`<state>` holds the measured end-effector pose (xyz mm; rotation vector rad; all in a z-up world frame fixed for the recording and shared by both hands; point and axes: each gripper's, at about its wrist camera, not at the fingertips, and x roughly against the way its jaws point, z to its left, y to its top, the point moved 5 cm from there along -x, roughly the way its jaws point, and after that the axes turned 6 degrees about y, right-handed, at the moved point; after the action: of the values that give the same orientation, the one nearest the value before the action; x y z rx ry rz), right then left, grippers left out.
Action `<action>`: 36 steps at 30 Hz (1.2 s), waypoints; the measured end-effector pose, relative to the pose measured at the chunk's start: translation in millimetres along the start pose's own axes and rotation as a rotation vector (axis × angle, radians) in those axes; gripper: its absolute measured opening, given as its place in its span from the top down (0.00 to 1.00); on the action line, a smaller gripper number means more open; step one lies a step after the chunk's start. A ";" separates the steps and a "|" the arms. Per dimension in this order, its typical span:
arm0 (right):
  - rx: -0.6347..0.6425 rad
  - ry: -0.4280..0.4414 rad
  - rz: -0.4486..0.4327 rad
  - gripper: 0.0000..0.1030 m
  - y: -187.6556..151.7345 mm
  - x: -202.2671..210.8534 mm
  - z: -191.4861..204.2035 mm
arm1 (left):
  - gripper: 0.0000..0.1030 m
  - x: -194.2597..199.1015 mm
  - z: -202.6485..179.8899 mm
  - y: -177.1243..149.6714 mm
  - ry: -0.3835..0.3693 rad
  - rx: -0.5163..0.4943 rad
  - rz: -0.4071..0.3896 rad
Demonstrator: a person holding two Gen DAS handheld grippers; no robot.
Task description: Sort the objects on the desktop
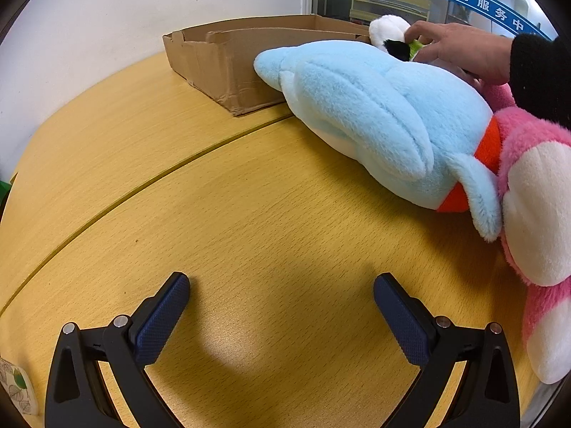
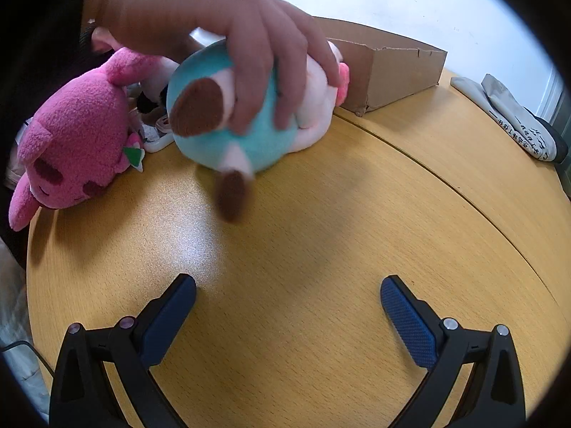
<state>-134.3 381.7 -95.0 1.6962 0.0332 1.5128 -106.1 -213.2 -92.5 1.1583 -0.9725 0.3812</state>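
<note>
Lying beyond open right gripper (image 2: 288,297) jaws, teal plush (image 2: 235,121), hand-held

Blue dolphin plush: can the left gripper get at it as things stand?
Probably yes. The left gripper is open over bare table, and the dolphin lies ahead to its right with nothing between. A bare hand is busy behind it.

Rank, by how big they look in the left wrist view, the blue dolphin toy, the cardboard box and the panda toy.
1. Blue dolphin toy, though it is nearer the camera.
2. Cardboard box, farther back and partly hidden.
3. Panda toy, mostly hidden.
</note>
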 end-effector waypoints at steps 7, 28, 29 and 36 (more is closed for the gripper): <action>0.000 0.000 0.000 0.00 -2.1 0.3 2.0 | 0.00 -0.7 -0.8 1.1 0.000 0.000 0.000; -0.001 0.000 0.000 0.00 -1.9 0.3 1.3 | 0.00 -1.4 0.2 2.3 0.000 0.000 0.000; -0.001 0.000 0.000 0.00 -1.8 0.2 1.1 | 0.00 -1.4 0.2 2.2 0.000 0.000 0.000; -0.001 0.000 0.000 0.00 0.0 -0.5 -0.8 | 0.00 -2.3 1.0 2.3 0.000 0.000 0.000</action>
<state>-135.1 381.9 -95.5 1.6956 0.0331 1.5126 -109.5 -212.8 -92.9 1.1578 -0.9729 0.3812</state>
